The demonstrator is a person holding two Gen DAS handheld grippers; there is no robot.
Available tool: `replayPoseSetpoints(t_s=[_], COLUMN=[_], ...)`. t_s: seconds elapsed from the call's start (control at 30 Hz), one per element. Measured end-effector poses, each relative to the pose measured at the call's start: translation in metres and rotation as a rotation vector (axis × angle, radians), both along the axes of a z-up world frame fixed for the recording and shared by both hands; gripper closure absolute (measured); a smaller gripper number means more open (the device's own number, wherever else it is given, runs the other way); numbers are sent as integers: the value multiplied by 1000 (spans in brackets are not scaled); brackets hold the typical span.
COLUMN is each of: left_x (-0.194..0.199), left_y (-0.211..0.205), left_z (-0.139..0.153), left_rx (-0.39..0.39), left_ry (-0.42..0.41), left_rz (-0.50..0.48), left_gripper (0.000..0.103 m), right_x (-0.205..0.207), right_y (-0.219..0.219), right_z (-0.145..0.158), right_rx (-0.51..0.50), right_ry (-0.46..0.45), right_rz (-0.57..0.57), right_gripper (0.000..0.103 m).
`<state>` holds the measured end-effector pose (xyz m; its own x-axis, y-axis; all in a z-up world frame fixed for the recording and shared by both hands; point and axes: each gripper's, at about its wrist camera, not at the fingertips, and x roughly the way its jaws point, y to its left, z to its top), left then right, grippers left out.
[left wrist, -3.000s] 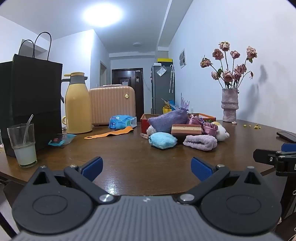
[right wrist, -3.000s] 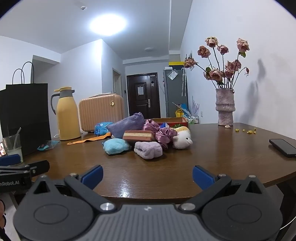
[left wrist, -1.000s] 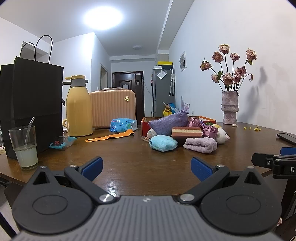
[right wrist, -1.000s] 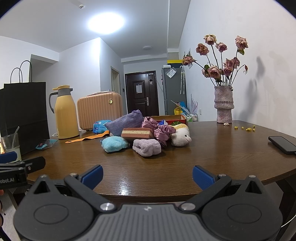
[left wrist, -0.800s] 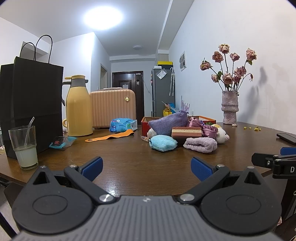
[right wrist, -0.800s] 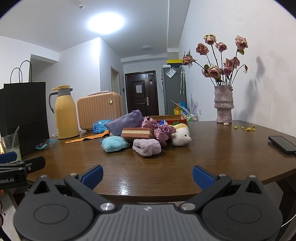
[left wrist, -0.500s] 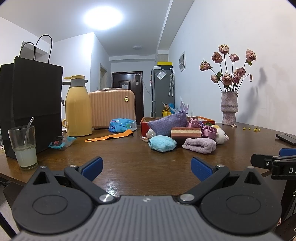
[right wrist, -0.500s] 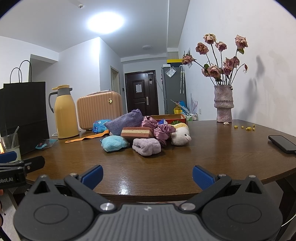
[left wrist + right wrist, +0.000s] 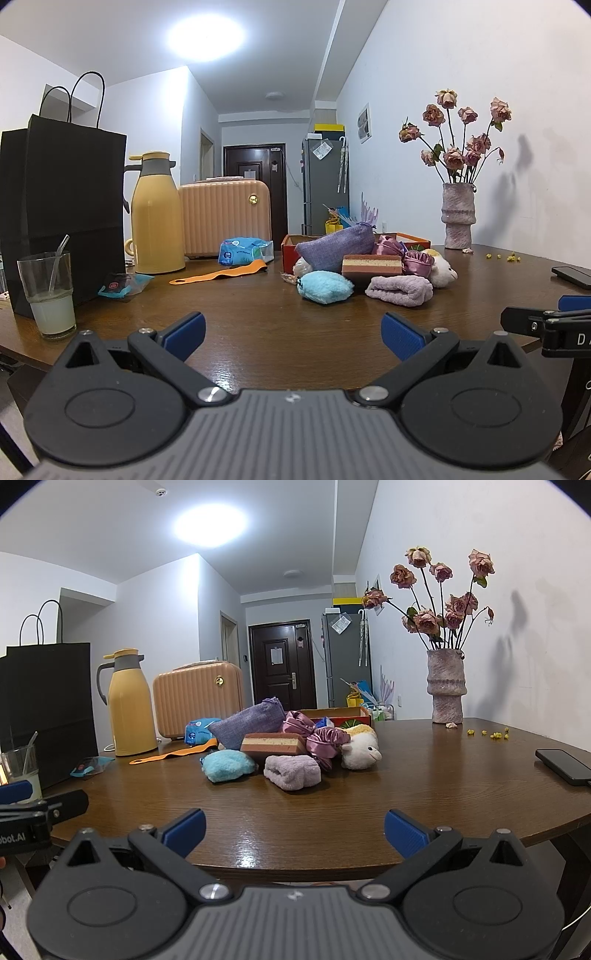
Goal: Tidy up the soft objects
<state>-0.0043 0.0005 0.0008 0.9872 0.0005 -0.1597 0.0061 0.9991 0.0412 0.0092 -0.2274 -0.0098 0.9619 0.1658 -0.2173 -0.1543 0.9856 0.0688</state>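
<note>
the left gripper (image 9: 292, 332) hangs at the near edge of the wooden table (image 9: 258, 317) with its blue pads wide apart and nothing between them; the right gripper (image 9: 293, 829) is likewise spread and empty at the same edge. bare wood lies between both grippers and the pile of soft things, with nothing standing in the way.

taking the striped sponge block (image 9: 273, 744) as landmark: in front of it, nearest the grippers, lie a fluffy blue pouch (image 9: 227, 765) to its left and a rolled lilac towel (image 9: 293, 771) to its right. the satin scrunchies (image 9: 325, 740) touch its right end, and a white plush lamb (image 9: 360, 751) sits beyond them. a purple linen sachet (image 9: 251, 722) leans behind it, against an orange box (image 9: 340, 714).

well left of the block lie an orange strap (image 9: 221, 273), a blue tissue pack (image 9: 243, 251), a yellow thermos (image 9: 157, 214), a ribbed beige case (image 9: 225, 218), a black paper bag (image 9: 62, 206) and a glass with a straw (image 9: 48, 295). far right of it stands a vase of dried roses (image 9: 445, 686).

the right wrist view shows the whole dark phone (image 9: 563, 766) and what lies inside the box; the left wrist view shows only the phone's edge, but shows the glass in full.
</note>
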Motion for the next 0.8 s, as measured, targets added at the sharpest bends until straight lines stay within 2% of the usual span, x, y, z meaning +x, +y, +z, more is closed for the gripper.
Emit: replayPoseSetpoints(t_s=[0.3,0.37,0.43,0.57,0.63,0.73,0.8], left_x=[14,28,48,97,128,166,186], left_y=[1,6,12,20,20,17,14], left_z=[-2,-2,2,8,8,8,11], left_rx=[6,-16,-55,-110,-112,-108,-105], left_ry=[-10,6,28,90,152,212,223], left_rz=[25,36,3,22,-15,-54,-74], left_gripper=[0,0,0,0,0,0,0], right_x=[6,12,26,69,95,137,163], right_y=[-3,-2,-3,-9,-15,-27,-25], right_z=[4,5,7,15,18,19,21], right_rx=[-4,-28,-49,-34,17,138,121], right_ry=[-11,-26,-32,-32,-16,50,123], right_rz=[8,23,37,50,72,142,172], right_gripper=[0,0,0,0,0,0,0])
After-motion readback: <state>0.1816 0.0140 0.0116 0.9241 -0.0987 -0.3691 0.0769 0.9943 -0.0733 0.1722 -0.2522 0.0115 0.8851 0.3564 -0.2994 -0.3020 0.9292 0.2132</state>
